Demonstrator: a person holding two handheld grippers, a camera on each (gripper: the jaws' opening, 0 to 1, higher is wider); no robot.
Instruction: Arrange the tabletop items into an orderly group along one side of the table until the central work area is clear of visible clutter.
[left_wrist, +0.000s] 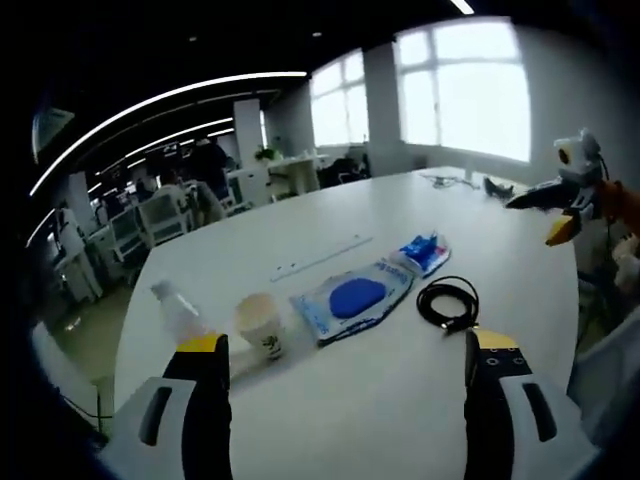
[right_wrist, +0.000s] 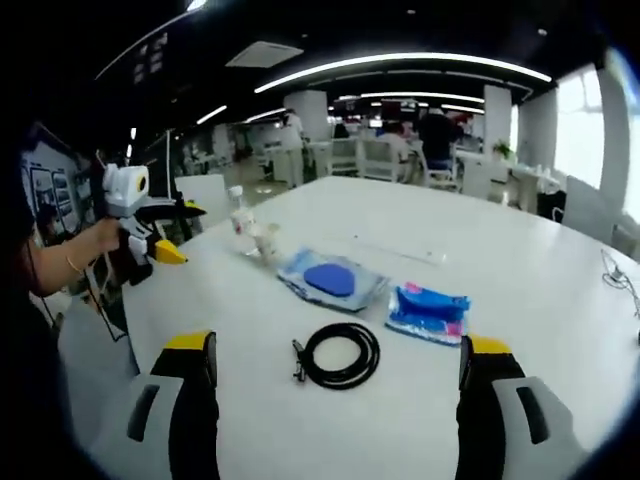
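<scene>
On the white table (left_wrist: 330, 400) lie a clear plastic bottle (left_wrist: 176, 305), a paper cup (left_wrist: 260, 324), a clear packet with a blue oval inside (left_wrist: 350, 300), a small blue and pink packet (left_wrist: 424, 251), a coiled black cable (left_wrist: 447, 302) and a thin white strip (left_wrist: 320, 258). My left gripper (left_wrist: 347, 345) is open above the near table edge, short of the items. My right gripper (right_wrist: 335, 345) is open too, its jaws either side of the cable (right_wrist: 340, 355). Beyond it are the oval packet (right_wrist: 330, 280), small packet (right_wrist: 428, 310), cup (right_wrist: 265, 240) and bottle (right_wrist: 238, 215).
In the left gripper view the other gripper (left_wrist: 565, 195) is at the right table edge. In the right gripper view a person's hand (right_wrist: 85, 250) holds the other gripper (right_wrist: 140, 225) at the left edge. A thin cable (right_wrist: 615, 275) lies at the far right. Chairs and people are behind.
</scene>
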